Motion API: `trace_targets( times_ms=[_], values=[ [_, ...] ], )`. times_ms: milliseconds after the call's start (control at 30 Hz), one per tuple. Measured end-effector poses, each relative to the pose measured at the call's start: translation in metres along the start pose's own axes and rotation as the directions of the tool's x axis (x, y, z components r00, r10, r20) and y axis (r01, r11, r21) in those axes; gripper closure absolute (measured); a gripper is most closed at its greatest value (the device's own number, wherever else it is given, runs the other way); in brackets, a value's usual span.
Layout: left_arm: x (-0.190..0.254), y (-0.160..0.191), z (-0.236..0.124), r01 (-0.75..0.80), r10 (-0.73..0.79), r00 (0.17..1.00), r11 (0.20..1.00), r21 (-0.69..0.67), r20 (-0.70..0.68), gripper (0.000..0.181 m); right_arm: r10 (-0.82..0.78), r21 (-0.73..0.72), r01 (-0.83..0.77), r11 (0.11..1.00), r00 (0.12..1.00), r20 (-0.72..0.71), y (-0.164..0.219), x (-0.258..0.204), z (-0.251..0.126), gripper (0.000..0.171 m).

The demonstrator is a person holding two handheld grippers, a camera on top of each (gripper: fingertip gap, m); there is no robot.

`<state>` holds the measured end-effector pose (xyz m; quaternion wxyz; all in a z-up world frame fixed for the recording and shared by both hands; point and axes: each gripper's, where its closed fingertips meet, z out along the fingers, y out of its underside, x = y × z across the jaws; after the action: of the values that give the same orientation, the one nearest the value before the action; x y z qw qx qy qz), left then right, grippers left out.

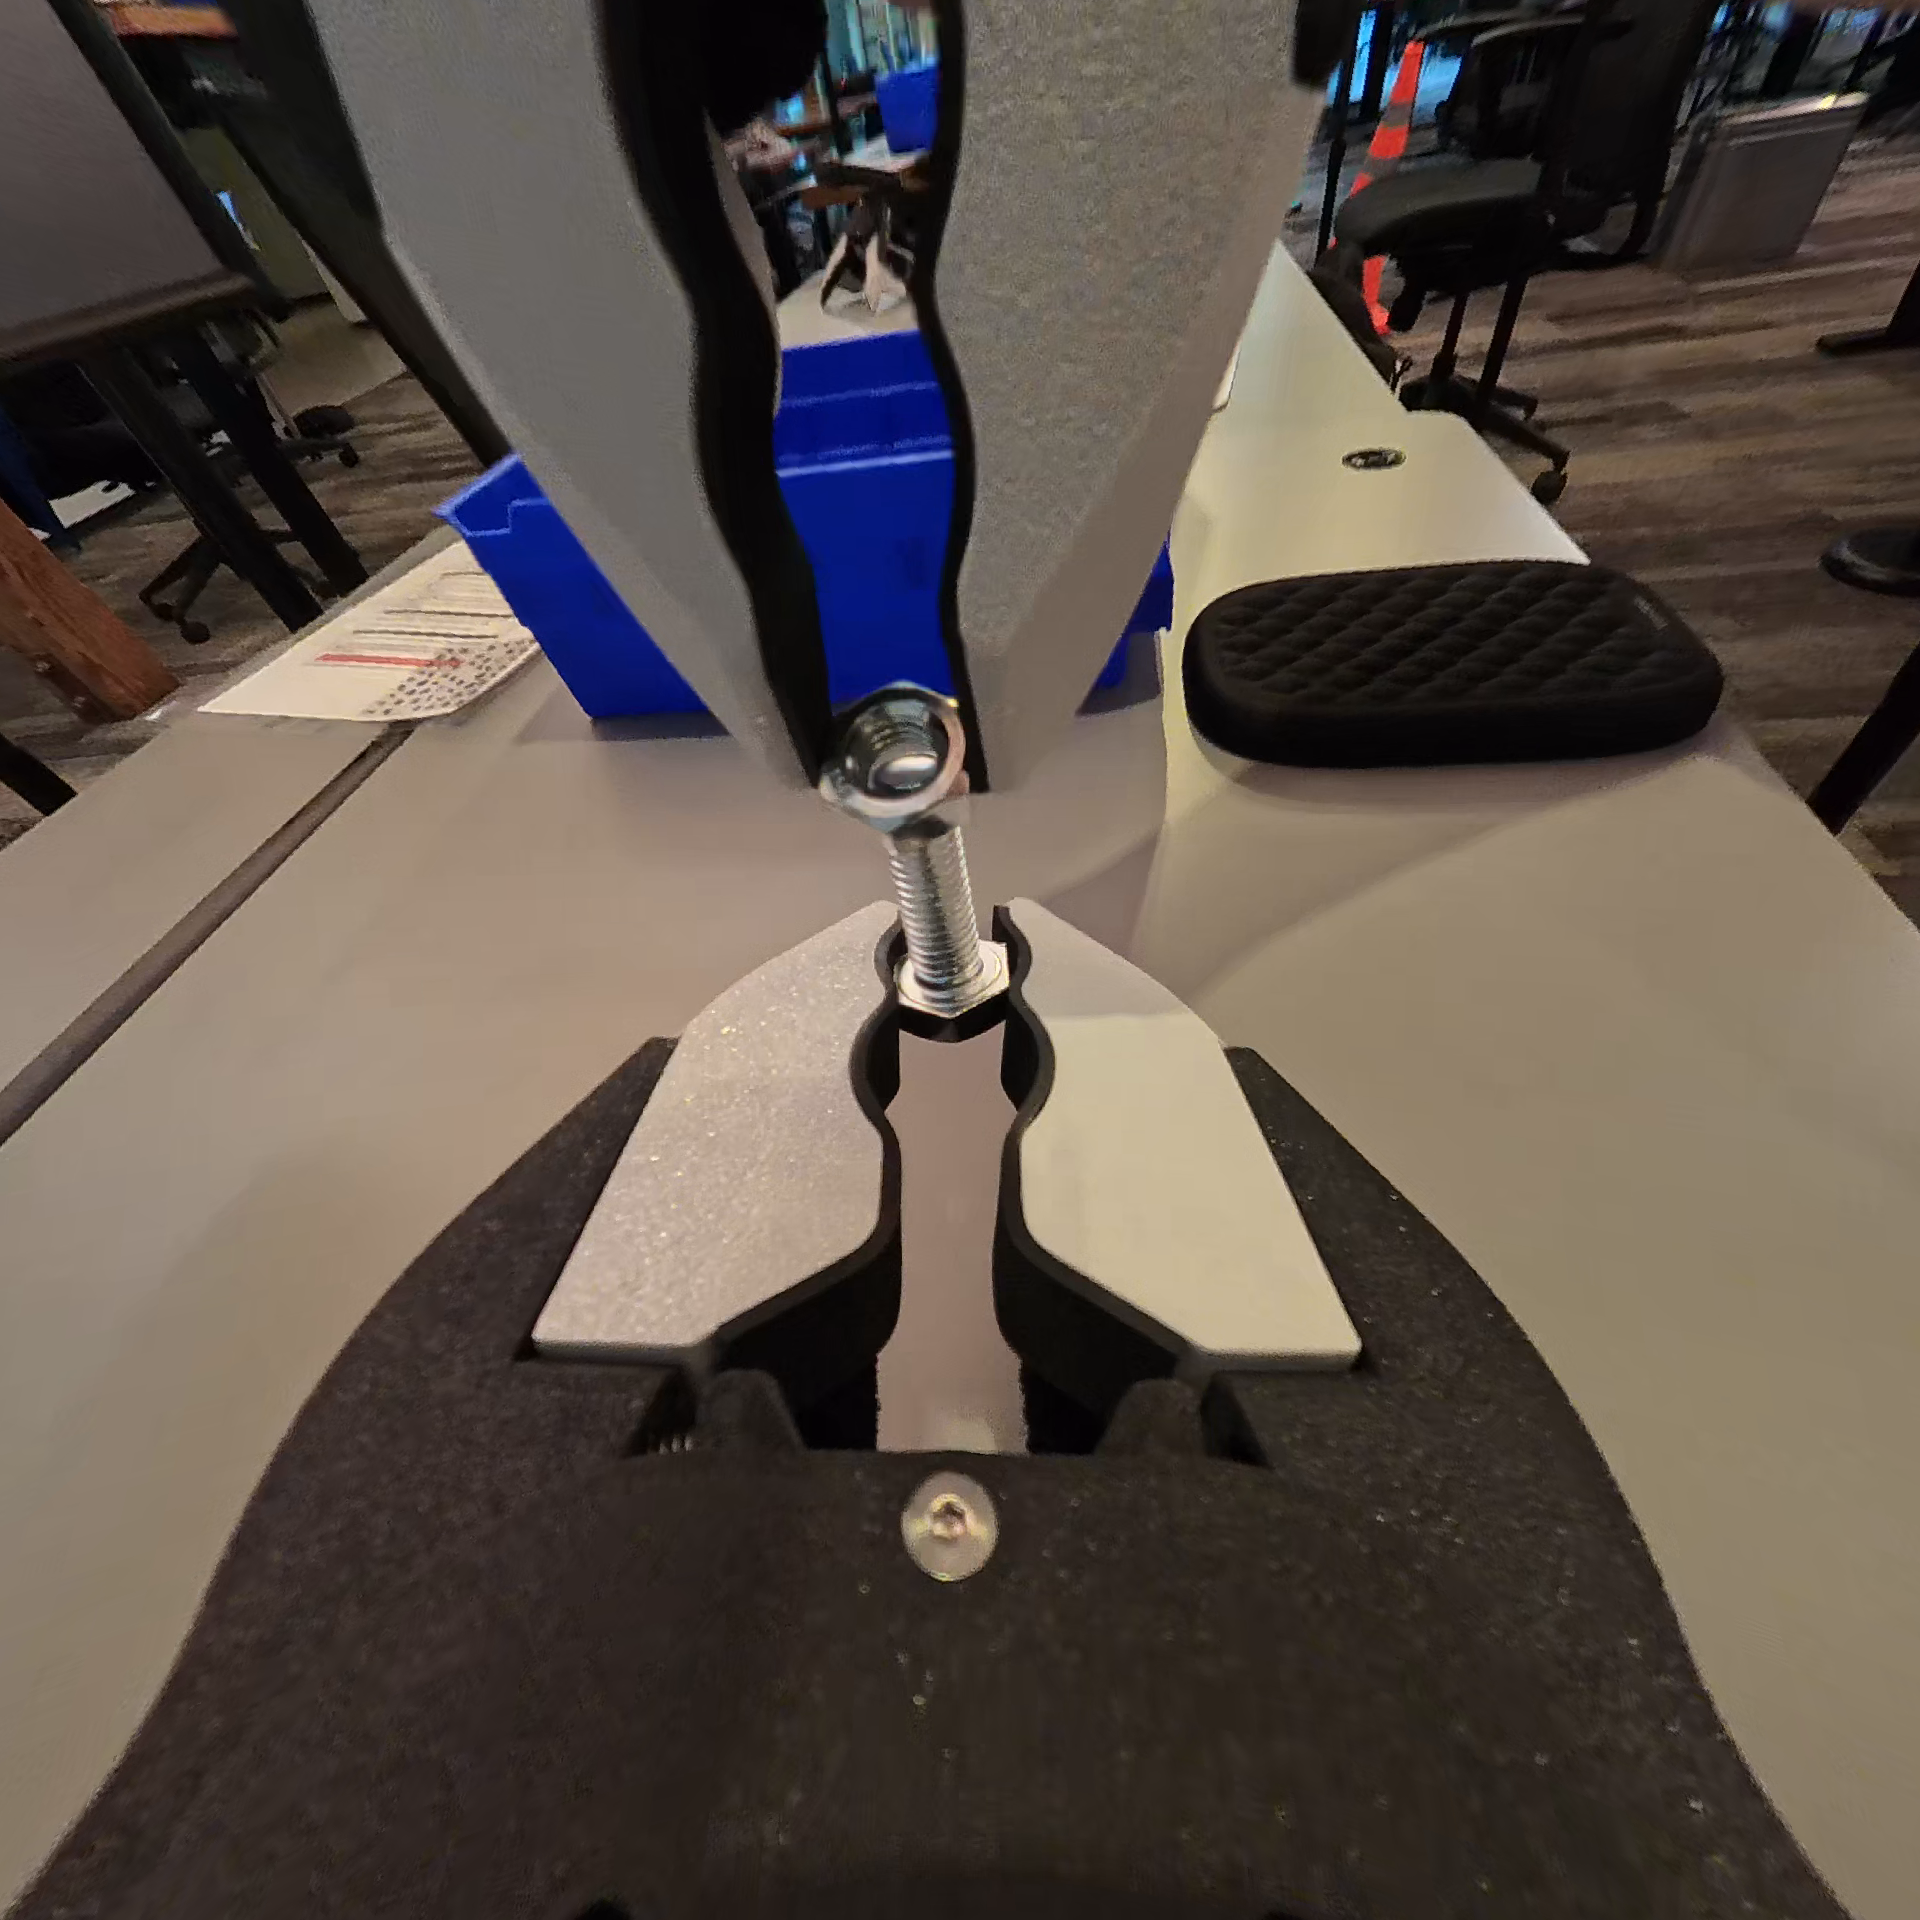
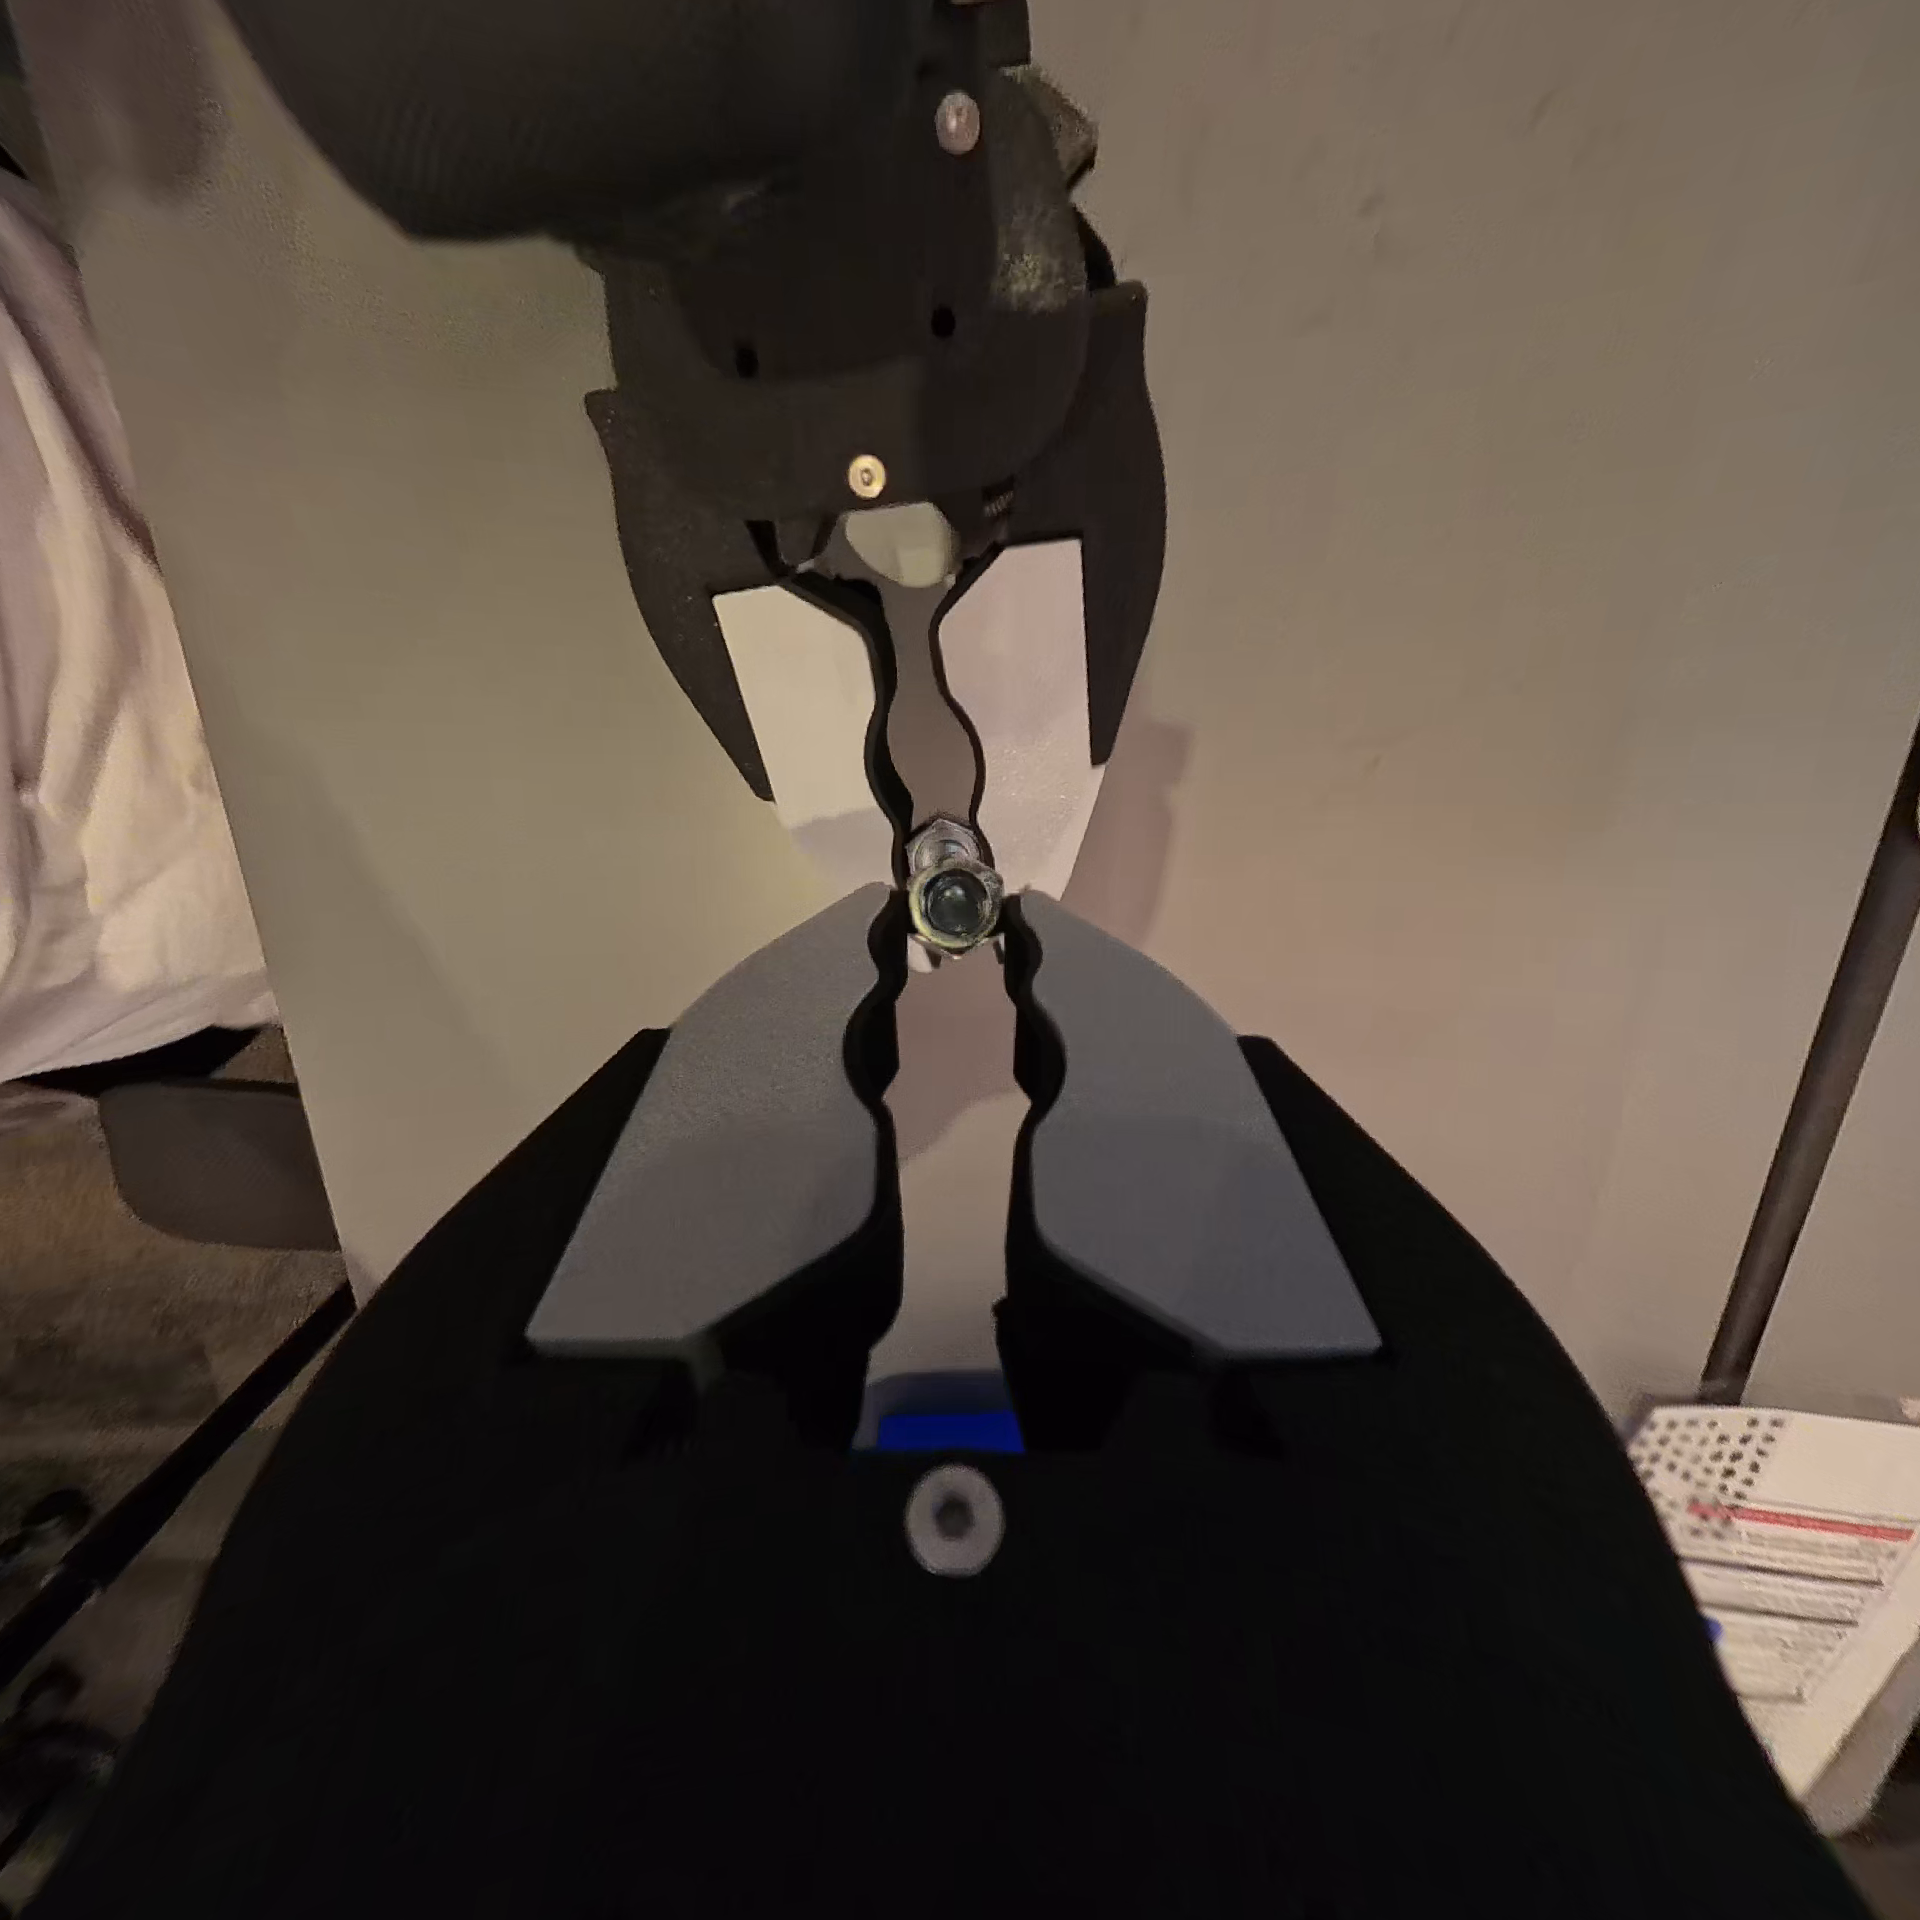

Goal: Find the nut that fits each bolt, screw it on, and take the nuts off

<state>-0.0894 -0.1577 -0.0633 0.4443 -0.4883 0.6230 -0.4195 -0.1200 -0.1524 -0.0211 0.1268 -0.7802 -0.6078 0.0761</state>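
A bolt is held in the air between two grippers, above a pale tabletop point(image 1: 312, 935).

The hex head of the bolt point(image 1: 935, 914) is clamped at the tips of the left gripper point(image 1: 948, 1003), with the threaded shank pointing away from it. A nut point(image 1: 899, 753), sitting on the far end of the shank, is pinched by the right gripper point(image 2: 954, 914), which is seen from above in the left wrist view. A blue bin point(image 1: 862, 540), a printed sheet point(image 1: 405, 644) and a black quilted pad point(image 1: 1444, 655) are seen on the tabletop behind.
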Motion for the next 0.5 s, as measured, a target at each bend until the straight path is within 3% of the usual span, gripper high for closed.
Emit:
trace_targets(
  times_ms=[267,500],
  values=[
    [0.008,-0.021,-0.008,-0.002,0.006,0.999,0.992,0.125,-0.035,0.167,-0.019,0.223,0.012,0.975,0.999,0.026,-0.012,-0.010,-0.015,0.154],
    [0.031,-0.039,-0.017,0.024,0.017,0.985,0.972,0.232,-0.171,0.168,-0.132,0.335,0.101,0.937,0.989,0.070,-0.020,-0.030,-0.027,0.154]
  ],
)
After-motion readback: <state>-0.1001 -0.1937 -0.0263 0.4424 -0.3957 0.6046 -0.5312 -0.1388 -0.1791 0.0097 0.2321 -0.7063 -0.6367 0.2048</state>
